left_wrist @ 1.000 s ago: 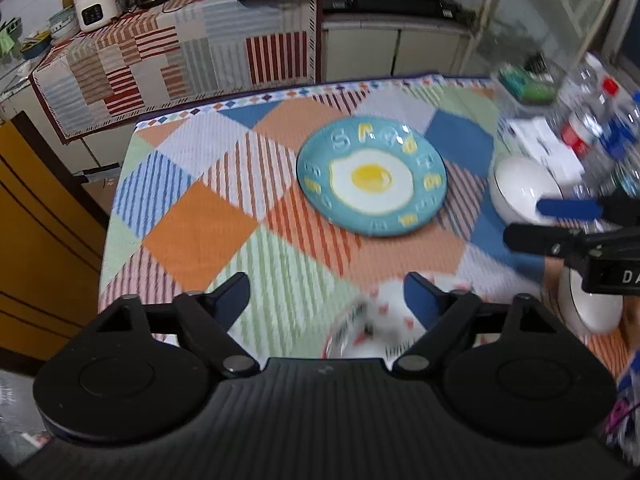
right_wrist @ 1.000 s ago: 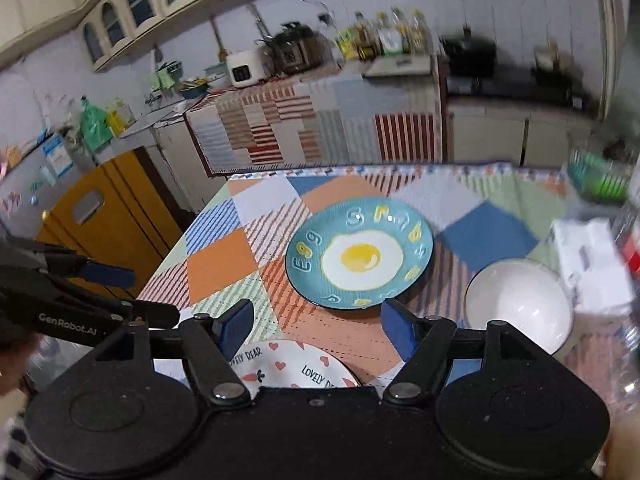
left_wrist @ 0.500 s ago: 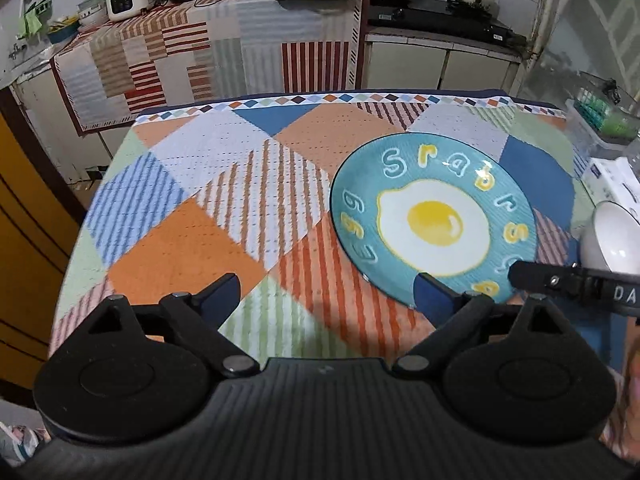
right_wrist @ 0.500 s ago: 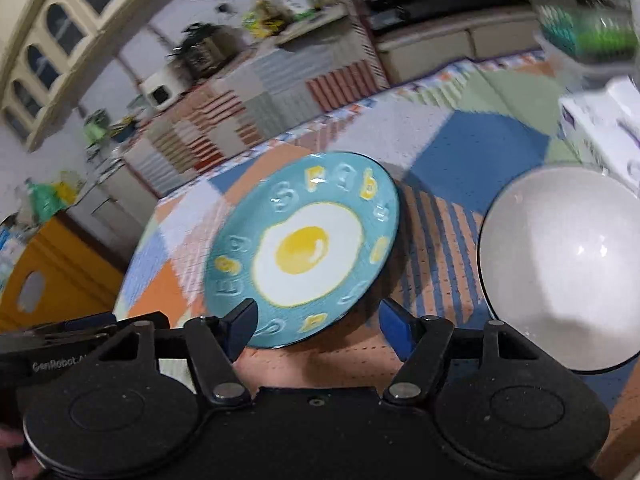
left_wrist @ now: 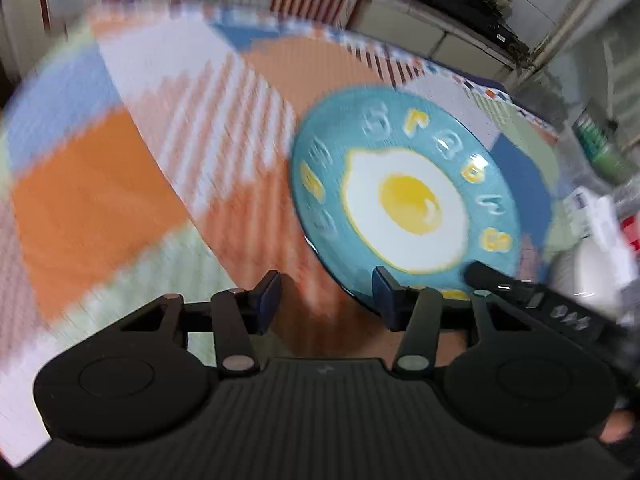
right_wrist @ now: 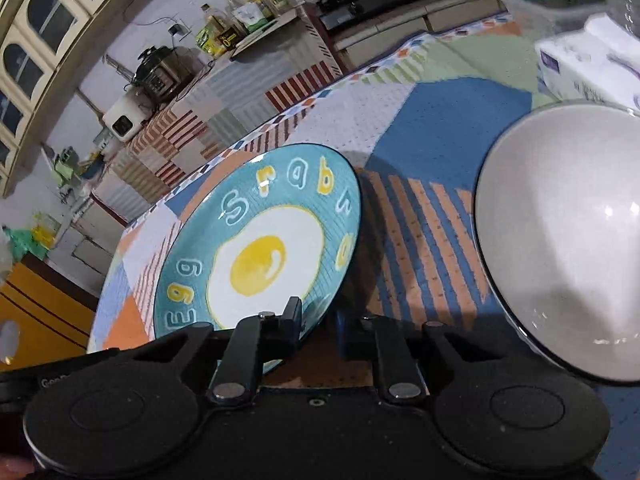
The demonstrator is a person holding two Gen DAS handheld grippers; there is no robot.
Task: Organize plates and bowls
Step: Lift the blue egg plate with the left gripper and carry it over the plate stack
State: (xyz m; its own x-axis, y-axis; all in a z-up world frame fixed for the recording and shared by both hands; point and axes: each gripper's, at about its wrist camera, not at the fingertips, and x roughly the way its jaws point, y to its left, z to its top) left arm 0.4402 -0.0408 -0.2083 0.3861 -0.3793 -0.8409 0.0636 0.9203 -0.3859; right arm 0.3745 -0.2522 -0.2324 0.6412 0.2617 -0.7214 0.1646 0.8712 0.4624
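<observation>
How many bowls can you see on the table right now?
1. A white bowl sits on the tablecloth, to the right of the blue egg plate in the right wrist view. Other dishes may lie outside the frames.

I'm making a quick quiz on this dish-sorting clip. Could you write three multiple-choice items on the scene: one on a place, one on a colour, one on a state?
1. In the right wrist view, where is the white bowl relative to the egg plate?
A. To its right
B. Stacked on it
C. To its left

2. What colour is the egg plate's rim?
A. Red
B. Teal blue
C. Black

3. What is the right hand-held gripper doing?
A. Hanging open above the bowl
B. Gripping the bowl's rim
C. Clamped on the plate's near edge

Answers: 1 A, the bowl sits apart on the tablecloth at the right. 2 B, teal surrounds the painted egg. 3 C, its fingers pinch the plate's edge.
</observation>
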